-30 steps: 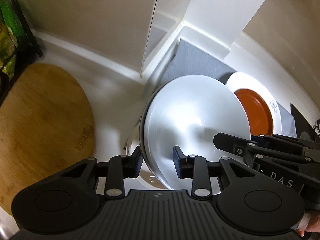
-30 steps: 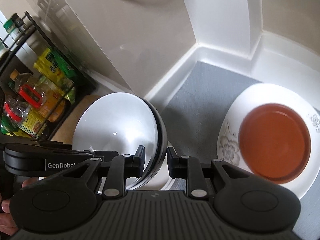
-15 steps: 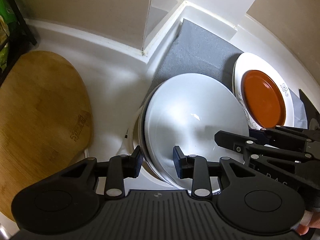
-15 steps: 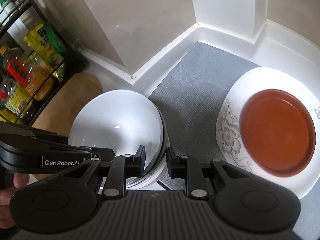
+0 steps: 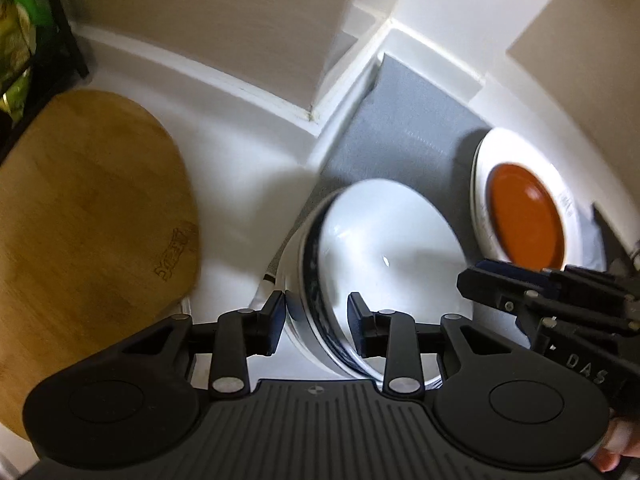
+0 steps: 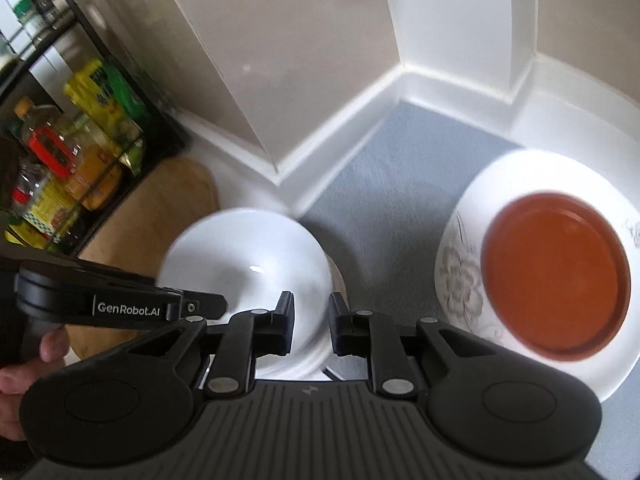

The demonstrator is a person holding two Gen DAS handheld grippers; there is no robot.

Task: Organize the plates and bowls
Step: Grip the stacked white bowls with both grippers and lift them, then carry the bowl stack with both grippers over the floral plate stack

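Observation:
A stack of bowls (image 5: pixel 384 248), a white one nested in a dark patterned one (image 5: pixel 316 280), hangs tilted over the edge of a grey mat (image 5: pixel 400 132). My left gripper (image 5: pixel 318 322) is shut on the stack's near rim. The right gripper (image 6: pixel 312 322) straddles the opposite rim of the white bowl (image 6: pixel 240 264). Its jaws are closing, and I do not see the pads pressing. An orange plate (image 6: pixel 556 276) lies on a white flowered plate (image 6: pixel 460 280) on the mat, to the right.
A wooden board (image 5: pixel 88 200) lies on the white counter to the left. Behind it stands a black rack (image 6: pixel 60 152) of bottles and packets. A beige wall corner (image 5: pixel 320 112) juts out behind the mat. A hand (image 6: pixel 24 380) holds the left gripper.
The right jaws have narrowed around the bowl's rim. The stack has stayed between the left fingers while the left gripper sank slightly and the background slid.

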